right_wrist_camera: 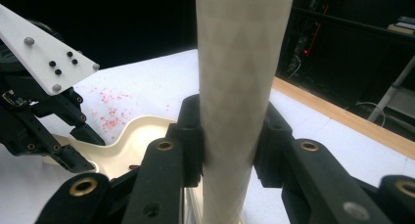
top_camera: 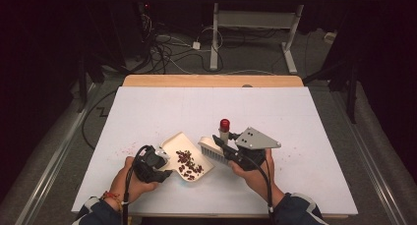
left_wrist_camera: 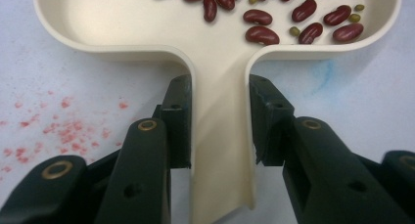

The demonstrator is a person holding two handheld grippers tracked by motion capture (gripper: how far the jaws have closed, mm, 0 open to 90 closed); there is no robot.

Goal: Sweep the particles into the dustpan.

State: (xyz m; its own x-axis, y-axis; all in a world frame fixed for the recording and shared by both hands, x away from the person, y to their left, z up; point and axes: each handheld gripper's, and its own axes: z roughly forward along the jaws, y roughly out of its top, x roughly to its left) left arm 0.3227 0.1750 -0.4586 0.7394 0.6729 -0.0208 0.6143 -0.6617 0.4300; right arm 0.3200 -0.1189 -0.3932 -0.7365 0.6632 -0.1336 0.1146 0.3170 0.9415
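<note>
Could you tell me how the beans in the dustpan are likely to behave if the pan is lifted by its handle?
The beans lie loose and look smooth and rounded, so they would probably roll or slide if the dustpan tilts. The left claw grips only the narrow handle, so the pan could perhaps twist. The pan's raised rim should hold them if kept level.

Cream dustpan (top_camera: 189,156), dark red beans (left_wrist_camera: 262,34), red-capped pale brush (top_camera: 216,147), white table (top_camera: 147,112).

Dustpan (top_camera: 189,156) and brush (top_camera: 215,147) crowd near centre; table (top_camera: 295,117) far half open.
</note>
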